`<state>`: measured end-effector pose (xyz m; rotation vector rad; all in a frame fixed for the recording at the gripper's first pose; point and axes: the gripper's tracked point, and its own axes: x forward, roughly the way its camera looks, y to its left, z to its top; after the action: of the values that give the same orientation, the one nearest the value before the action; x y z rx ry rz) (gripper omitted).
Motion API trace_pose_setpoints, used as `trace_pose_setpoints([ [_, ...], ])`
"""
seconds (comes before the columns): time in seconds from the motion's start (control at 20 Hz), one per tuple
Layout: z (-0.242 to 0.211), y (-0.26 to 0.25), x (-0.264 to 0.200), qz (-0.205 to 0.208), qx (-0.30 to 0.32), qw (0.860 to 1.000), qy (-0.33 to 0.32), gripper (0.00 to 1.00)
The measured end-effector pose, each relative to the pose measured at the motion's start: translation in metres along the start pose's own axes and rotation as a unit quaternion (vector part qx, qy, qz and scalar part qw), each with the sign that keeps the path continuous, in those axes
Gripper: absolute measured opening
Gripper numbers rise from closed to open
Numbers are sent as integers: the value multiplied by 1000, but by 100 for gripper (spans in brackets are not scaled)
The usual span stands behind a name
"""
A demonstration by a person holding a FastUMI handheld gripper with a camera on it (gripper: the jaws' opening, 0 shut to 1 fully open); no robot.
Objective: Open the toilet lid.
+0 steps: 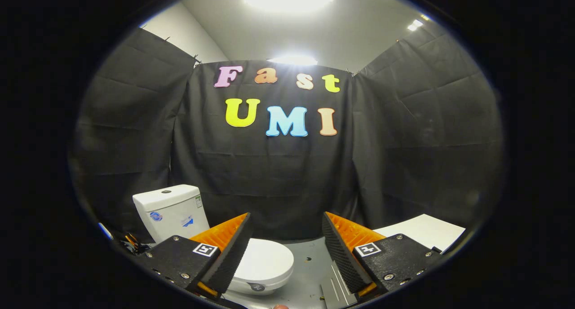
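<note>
While still down flat on the bowl, toilet lid (pixel 266 259) lying just ahead of and below the left finger (pixel 229 250), partly hidden behind it. White tank (pixel 173 210) upright behind the lid, against the black cloth wall. Gripper (pixel 285 246) spread wide open, holding nothing, well above the grey floor (pixel 310 259). White board (pixel 424 230) beyond the right finger.

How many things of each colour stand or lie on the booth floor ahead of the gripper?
White: 2, the toilet with its lid down, and a flat board.
Metal grey: 1, a ridged strip.
Total: 3.
The gripper is open, above the floor, touching none.
</note>
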<state>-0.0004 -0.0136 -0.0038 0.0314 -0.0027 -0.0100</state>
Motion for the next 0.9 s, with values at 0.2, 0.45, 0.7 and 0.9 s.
trace_pose_setpoints([
  [0.2,-2,-3,0,-2,8,1000,0,95],
  [0.45,-5,-4,1,-2,13,1000,2,95],
  [0.7,-10,-5,5,3,35,999,1,95],
  [0.9,-21,-12,13,-7,44,999,8,95],
])
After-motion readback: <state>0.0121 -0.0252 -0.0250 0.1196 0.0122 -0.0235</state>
